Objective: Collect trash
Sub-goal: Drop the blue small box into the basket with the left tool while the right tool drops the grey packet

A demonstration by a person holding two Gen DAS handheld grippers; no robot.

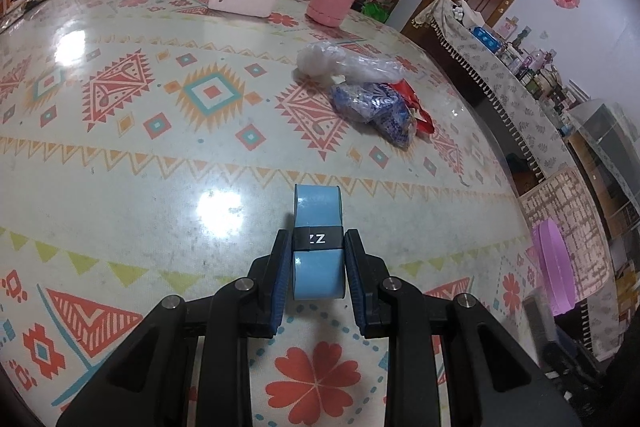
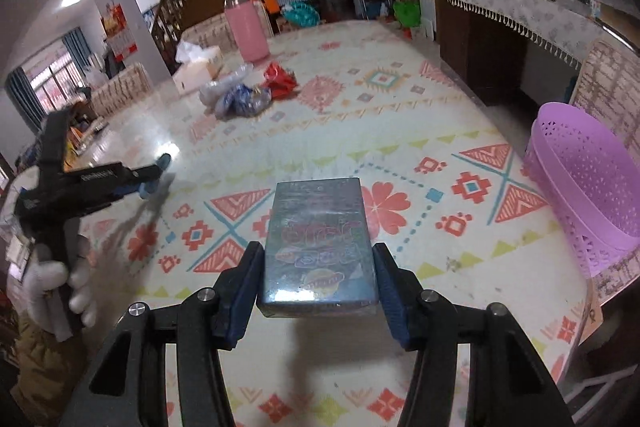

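Patterned tablecloth (image 2: 400, 131) covers a dining table. Left gripper (image 1: 318, 247) is clamped on a blue roll (image 1: 318, 219); right gripper (image 2: 316, 267) pinches a shiny box (image 2: 318, 239), with a purple basket (image 2: 584, 187) near right. Far wrappers (image 2: 248, 93) remain. Risk: the glossy box may slip if tilted.

The counter (image 1: 120, 163) wears a glossy, smooth printed cover that mirrors lamp glare. The basket (image 2: 584, 187) is matt lilac perforated plastic. The box (image 2: 320, 247) is wrapped in shiny film. The wrappers (image 1: 376, 107) are crinkled glossy plastic. The tongs have matt black plastic arms with bright metal pins
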